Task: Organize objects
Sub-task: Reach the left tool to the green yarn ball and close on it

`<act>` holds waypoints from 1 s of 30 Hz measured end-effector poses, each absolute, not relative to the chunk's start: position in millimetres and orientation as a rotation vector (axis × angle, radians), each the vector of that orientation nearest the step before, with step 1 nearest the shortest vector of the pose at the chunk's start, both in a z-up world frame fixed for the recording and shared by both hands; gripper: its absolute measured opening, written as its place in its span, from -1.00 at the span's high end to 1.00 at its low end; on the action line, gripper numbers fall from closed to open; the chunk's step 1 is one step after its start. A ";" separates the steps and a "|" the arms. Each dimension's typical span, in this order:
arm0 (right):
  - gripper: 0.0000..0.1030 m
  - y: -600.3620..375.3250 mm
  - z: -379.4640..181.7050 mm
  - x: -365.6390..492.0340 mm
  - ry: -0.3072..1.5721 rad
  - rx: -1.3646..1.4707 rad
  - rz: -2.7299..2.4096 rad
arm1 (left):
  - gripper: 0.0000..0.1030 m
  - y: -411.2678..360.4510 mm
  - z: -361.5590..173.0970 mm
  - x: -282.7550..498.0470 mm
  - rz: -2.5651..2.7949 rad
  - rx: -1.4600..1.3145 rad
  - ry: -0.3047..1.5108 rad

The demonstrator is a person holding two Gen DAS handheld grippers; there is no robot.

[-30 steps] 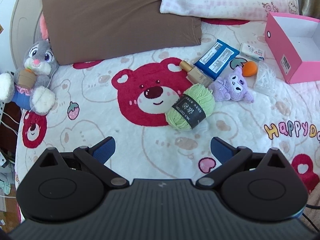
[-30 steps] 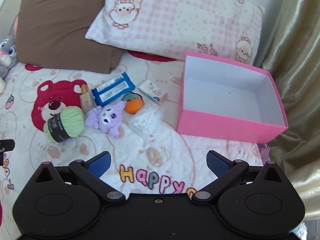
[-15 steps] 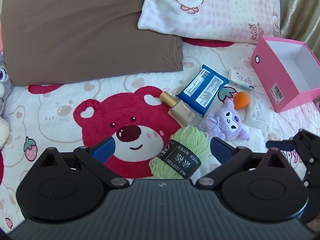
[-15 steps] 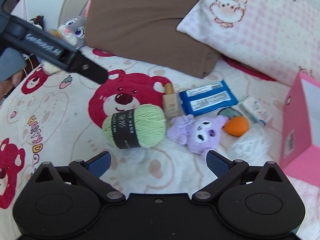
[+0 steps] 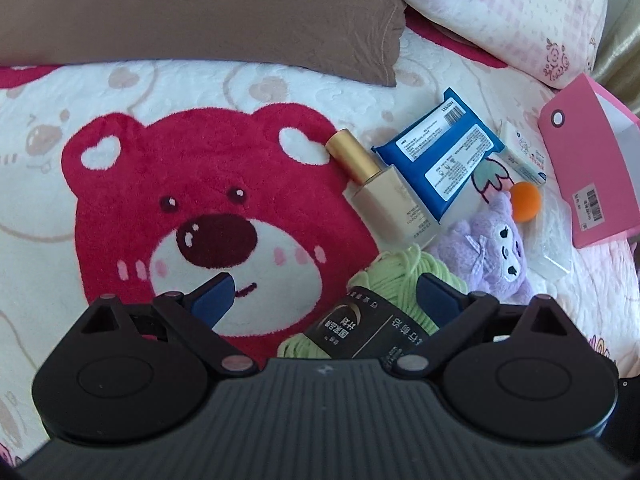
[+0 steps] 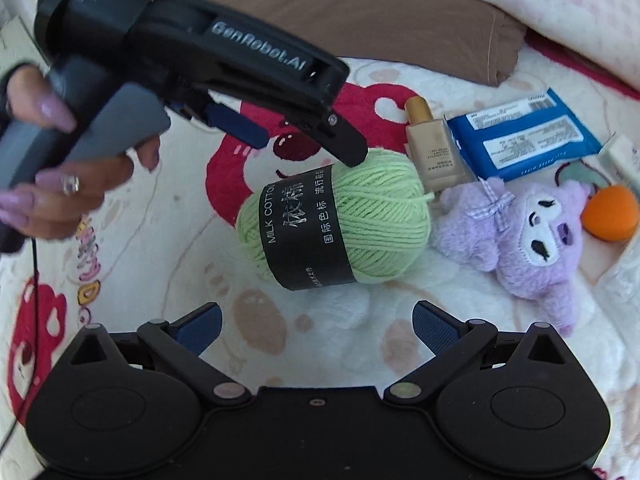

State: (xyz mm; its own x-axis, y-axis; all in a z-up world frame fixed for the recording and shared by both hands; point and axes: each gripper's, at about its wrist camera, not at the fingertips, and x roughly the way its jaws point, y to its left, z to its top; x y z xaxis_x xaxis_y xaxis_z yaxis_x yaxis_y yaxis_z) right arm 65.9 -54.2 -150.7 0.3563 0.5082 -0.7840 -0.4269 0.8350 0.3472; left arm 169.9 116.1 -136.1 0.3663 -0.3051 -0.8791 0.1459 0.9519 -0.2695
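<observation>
Biggest thing in your view is the bedspread (image 5: 120,128) with the red bear face, a brown pillow (image 5: 192,12) and a pink checked pillow (image 5: 500,4) along 12 o'clock, a gold curtain (image 5: 624,28) at 2. The pink box (image 5: 584,168) sits open at 3 o'clock in the left view, well apart from the pile.

The green yarn ball (image 6: 344,220) lies dead centre in the right view. Your left gripper (image 6: 308,144) hangs just over its 11 o'clock edge, jaws wide but closing, yarn partly between them and not pinched yet. Your right gripper (image 6: 316,324) sits at 6 o'clock, jaws spread, nothing in them.

What could go wrong, I reckon: the yarn is soft and round on plush fabric, so an off-centre squeeze could roll it out or just snag the black label. Also 2 grippers on 1 ball could bump.

Close neighbours might get nudged: the purple plush (image 6: 532,236) at 3 o'clock, the blue wipes pack (image 6: 524,136), the makeup bottle (image 6: 434,152) at 1 nearly touching the yarn, and the orange sponge (image 6: 610,212).
</observation>
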 end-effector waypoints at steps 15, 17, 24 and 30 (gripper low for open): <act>-0.94 -72.4 -145.9 57.6 0.961 0.267 0.590 | -0.35 142.6 -166.5 144.6 -0.369 -0.598 1.298; -0.94 -79.6 -139.9 55.9 0.938 0.254 0.593 | -0.35 138.7 -169.9 141.3 -0.377 -0.626 1.321; -0.92 -105.2 -154.6 54.9 1.038 0.287 0.558 | -0.32 127.5 -175.6 126.2 -0.365 -0.736 1.364; -0.93 -112.0 -170.9 51.4 1.046 0.367 0.567 | -0.33 118.9 -179.3 115.0 -0.390 -0.846 1.352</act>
